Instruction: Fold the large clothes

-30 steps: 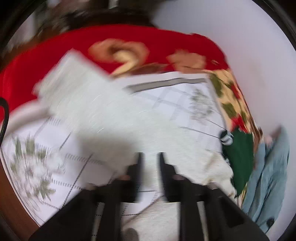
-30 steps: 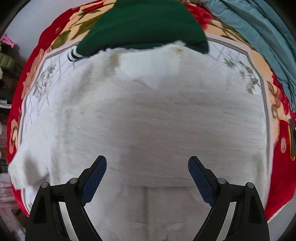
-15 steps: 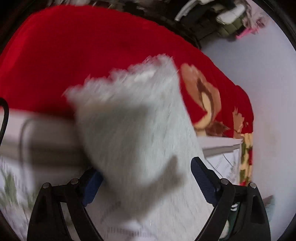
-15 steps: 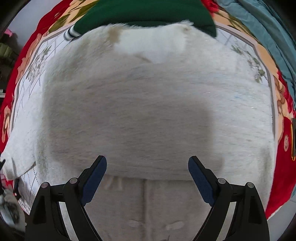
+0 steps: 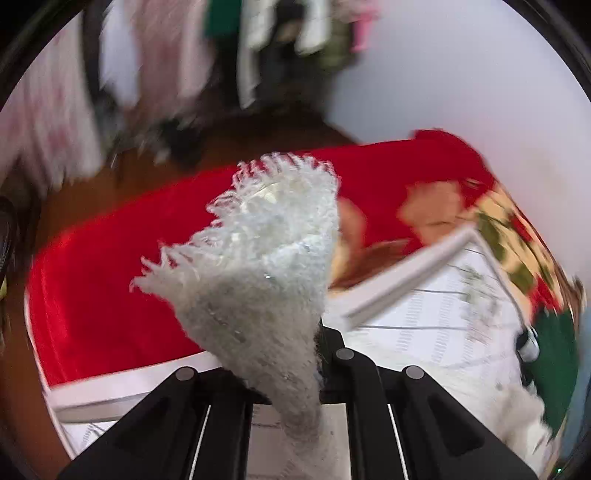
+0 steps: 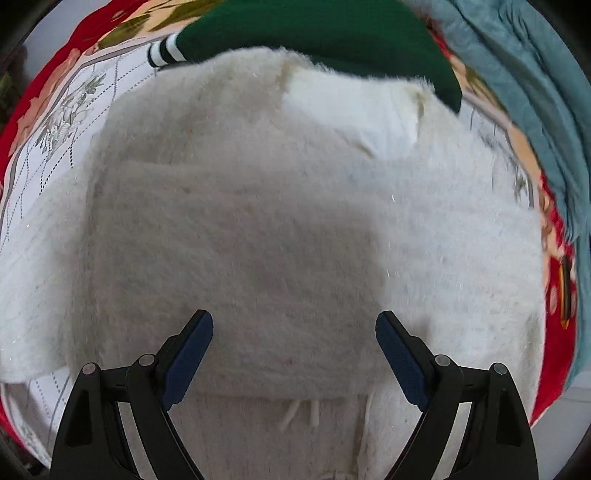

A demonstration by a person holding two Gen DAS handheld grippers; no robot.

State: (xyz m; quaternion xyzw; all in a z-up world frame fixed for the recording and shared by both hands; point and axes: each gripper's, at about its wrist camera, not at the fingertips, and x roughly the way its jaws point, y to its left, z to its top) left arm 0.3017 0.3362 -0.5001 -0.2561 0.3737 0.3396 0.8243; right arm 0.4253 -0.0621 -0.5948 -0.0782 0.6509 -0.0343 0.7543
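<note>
Your left gripper (image 5: 295, 354) has just closed its jaws, and they now pinch a fringed corner of the white fuzzy garment (image 6: 295, 229); that corner (image 5: 258, 258) stands up off the bed, fanning wide above the jaws. Your right gripper (image 6: 293, 347) hangs over the garment's middle, fingers wide apart, nothing between them. The garment lies spread on the patterned bedspread (image 6: 62, 122), its far edge just overlapping the dark green garment (image 6: 314, 33), the teal cloth (image 6: 517, 92) beside that. Risk: the pinch looks shallow, so a quick pull may slip the fluffy pile free, or drag the body sideways and rumple the fold already laid. Long axis probably runs across the right wrist view; the raised corner points up and away from you.
</note>
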